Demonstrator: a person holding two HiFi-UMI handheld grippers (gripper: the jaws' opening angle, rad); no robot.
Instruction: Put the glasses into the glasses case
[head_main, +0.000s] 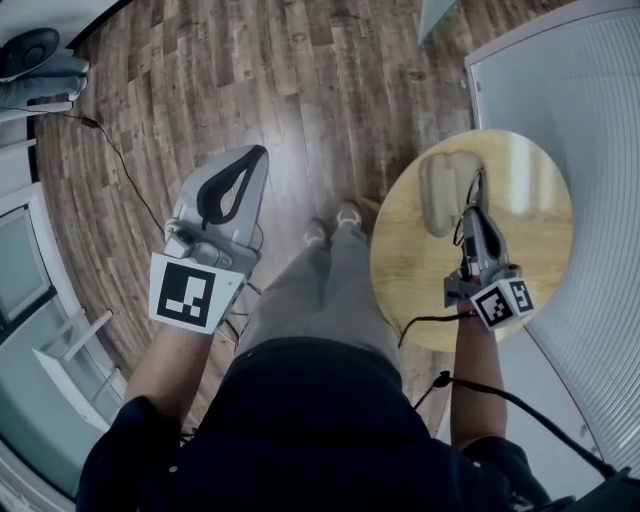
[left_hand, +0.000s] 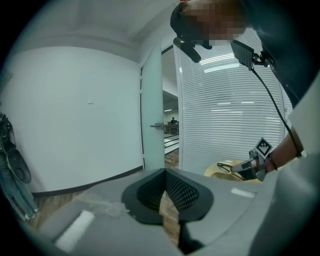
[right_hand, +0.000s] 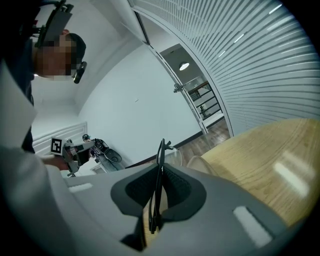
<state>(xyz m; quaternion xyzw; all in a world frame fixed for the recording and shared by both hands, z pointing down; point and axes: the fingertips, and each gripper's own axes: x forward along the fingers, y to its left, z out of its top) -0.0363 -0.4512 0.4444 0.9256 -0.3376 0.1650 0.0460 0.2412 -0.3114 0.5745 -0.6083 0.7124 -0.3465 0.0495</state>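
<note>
My right gripper (head_main: 477, 180) (right_hand: 161, 167) hangs over a round wooden table (head_main: 420, 285) and is shut on the glasses (right_hand: 160, 150), whose thin black frame stands on edge between the pads. One clear lens sticks out beyond the jaw tips. The beige glasses case (head_main: 441, 190) lies on the table right beside and under the gripper's tips, and its near end (right_hand: 200, 163) shows just past the glasses. My left gripper (head_main: 258, 153) (left_hand: 165, 172) is held over the wooden floor, away from the table, with its jaws together and nothing between them.
A glass wall with white blinds (head_main: 580, 110) curves around the table's right side. The person's legs and shoes (head_main: 335, 225) stand between the two grippers. A thin cable (head_main: 120, 160) runs across the floor, and white furniture (head_main: 40, 280) lines the left side.
</note>
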